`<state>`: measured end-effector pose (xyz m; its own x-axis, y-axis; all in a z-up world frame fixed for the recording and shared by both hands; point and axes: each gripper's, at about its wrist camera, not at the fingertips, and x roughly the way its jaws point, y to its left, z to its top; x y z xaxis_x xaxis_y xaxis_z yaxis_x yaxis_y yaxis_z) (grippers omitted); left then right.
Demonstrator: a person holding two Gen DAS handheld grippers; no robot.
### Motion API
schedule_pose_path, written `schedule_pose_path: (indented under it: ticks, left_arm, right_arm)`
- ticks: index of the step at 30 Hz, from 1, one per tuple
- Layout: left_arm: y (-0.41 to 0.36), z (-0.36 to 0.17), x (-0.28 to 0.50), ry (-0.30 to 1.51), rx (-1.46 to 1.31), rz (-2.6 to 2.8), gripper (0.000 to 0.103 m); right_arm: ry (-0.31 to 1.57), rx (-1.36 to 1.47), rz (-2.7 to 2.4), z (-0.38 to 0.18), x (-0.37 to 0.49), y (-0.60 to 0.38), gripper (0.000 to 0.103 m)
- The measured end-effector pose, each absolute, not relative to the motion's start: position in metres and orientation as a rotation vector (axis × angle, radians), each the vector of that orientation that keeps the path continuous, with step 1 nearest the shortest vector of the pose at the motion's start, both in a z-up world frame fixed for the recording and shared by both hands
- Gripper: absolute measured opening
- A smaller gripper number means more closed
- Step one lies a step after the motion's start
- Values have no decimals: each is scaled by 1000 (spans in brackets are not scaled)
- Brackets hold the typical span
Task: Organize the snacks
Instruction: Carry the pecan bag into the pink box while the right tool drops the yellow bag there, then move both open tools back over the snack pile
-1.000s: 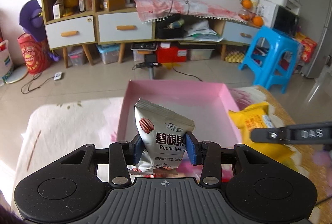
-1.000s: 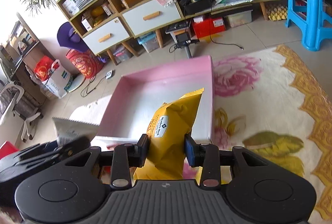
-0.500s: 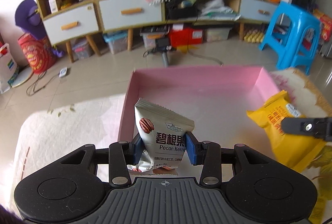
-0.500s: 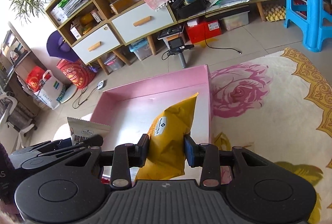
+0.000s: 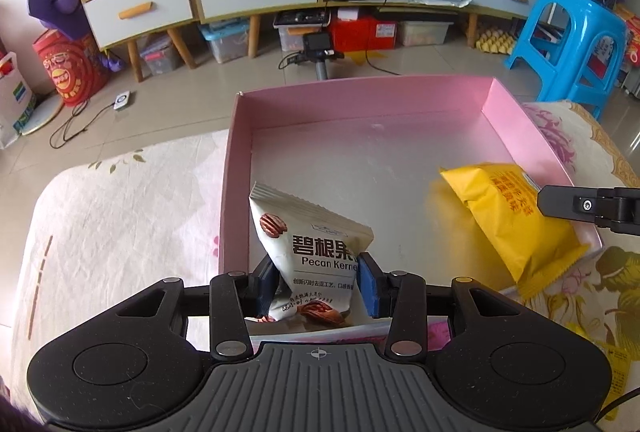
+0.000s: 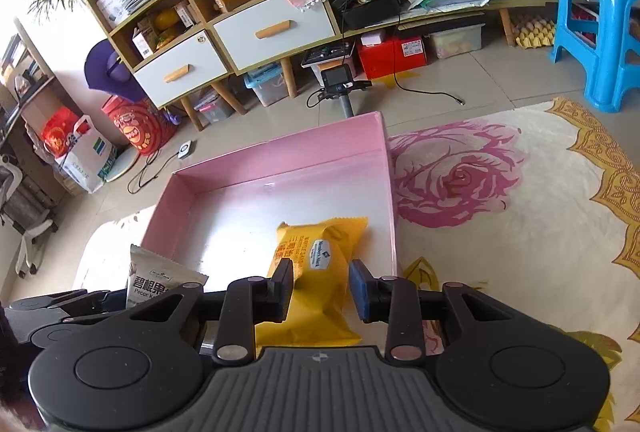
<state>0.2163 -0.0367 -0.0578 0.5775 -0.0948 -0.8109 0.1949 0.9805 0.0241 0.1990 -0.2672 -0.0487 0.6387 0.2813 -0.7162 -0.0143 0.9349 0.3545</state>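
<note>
In the left wrist view, the left gripper (image 5: pixel 316 282) clamped the pecan packet (image 5: pixel 310 252) upright over the pink box (image 5: pixel 360 96), near its front-left wall, not yet set down; most of the floor lay bare.

In the right wrist view, the right gripper (image 6: pixel 320 290) stood parted around the yellow packet (image 6: pixel 316 272), which lay released across the box's near wall by the right corner

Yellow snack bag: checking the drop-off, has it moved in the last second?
Yes. The yellow snack bag has gone down and forward into the pink box, lying on its floor.
</note>
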Motion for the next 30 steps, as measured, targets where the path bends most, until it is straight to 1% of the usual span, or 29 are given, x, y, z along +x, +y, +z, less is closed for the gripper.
schedule_pose_path:
  ticks: [3,4,5,6,7,8,10,13,15,17,19,26,30]
  left_arm:
    - [-35,-58,218,918,117,-173,43]
    - [-34,-58,217,904,121,-175,46]
    - [-35,-57,215,891,129,-172,53]
    - [-36,-55,213,873,138,-166,59]
    - [-37,-52,209,856,145,-165,69]
    - [-38,-49,206,840,152,-169,74]
    - [-41,-40,200,825,168,-180,76]
    - [-45,-29,191,819,184,-197,84]
    - [-46,-23,181,817,184,-202,85]
    - [-45,-19,173,825,175,-197,90]
    - [-42,-15,165,832,163,-191,91]
    - [-37,-3,131,839,152,-190,97]
    - [-33,1,111,856,147,-190,98]
  right_arm:
    - [867,318,175,-47,197,-266,28]
    - [868,317,174,-46,196,-266,33]
    - [867,322,175,-45,194,-267,37]
    - [864,327,174,-43,193,-267,45]
    - [860,331,173,-41,191,-268,51]
    - [857,334,173,-40,189,-268,53]
    - [851,338,174,-35,185,-270,63]
    - [839,337,165,-28,178,-272,72]
    - [836,330,161,-21,173,-272,76]
    - [832,317,159,-16,168,-272,80]
    - [826,303,158,-10,161,-272,84]
    - [823,250,149,6,134,-269,87]
    - [824,215,136,11,117,-265,89]
